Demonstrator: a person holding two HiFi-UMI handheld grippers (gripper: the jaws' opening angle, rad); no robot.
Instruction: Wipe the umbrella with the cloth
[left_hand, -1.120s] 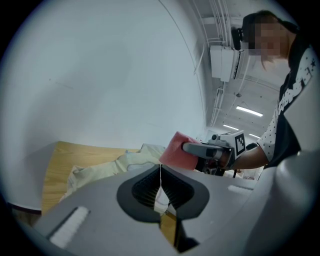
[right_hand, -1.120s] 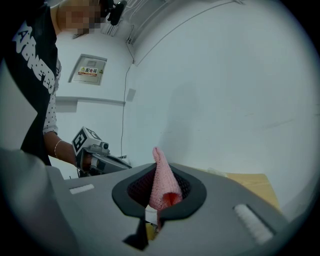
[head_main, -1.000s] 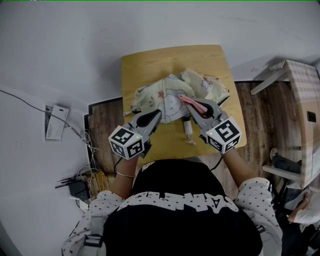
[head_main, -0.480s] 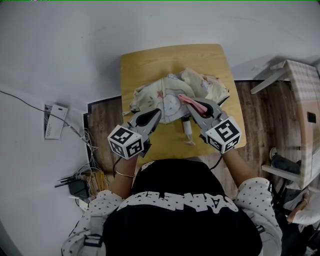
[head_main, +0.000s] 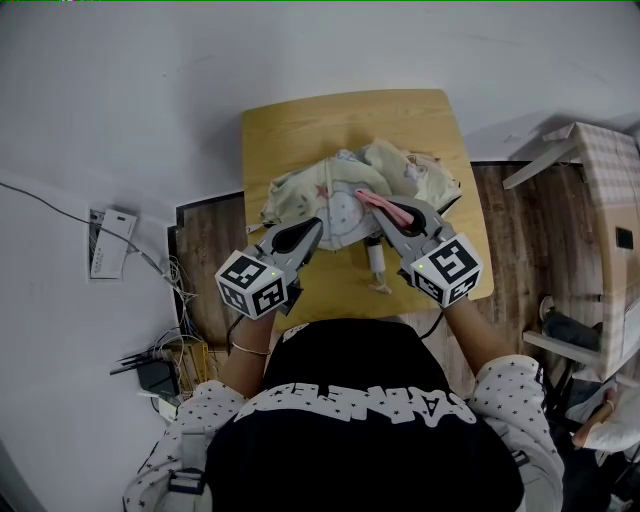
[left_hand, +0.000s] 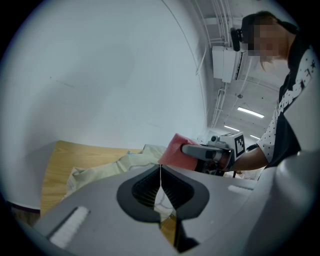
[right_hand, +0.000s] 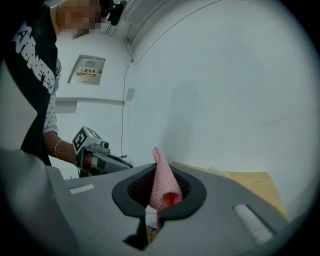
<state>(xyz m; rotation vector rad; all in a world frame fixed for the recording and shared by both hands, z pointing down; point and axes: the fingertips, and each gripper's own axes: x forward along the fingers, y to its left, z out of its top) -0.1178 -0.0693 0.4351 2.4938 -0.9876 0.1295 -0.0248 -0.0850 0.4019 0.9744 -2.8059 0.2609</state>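
Pale wood tops the small table (head_main: 300, 125) in the upper middle of the head view, against white wall, with dark plank floor to either side. On its near half lies the umbrella (head_main: 345, 185), collapsed into a crumpled heap of cream-yellow fabric printed with small pastel figures. The canopy spreads left to right across the table. A short whitish handle (head_main: 377, 262) sticks out from under it, so the long axis runs top to bottom of the frame, with the handle end pointing down toward the person.

The left tongs (head_main: 318, 226) are closed at the canopy's near edge, and the left gripper view shows a thin pale sliver of fabric caught in their seam. The right tongs (head_main: 386, 211) are clamped on the pink cloth (head_main: 370, 202), which rests on the canopy just right of its middle.

Only the head view shows the whole umbrella and its handle. The left gripper view shows the canopy low and flat over the table, with the cloth sideways beyond it. The right gripper view shows the cloth's knit weave, pinched into an upright ridge, while the tongs' body hides nearly all of the umbrella.
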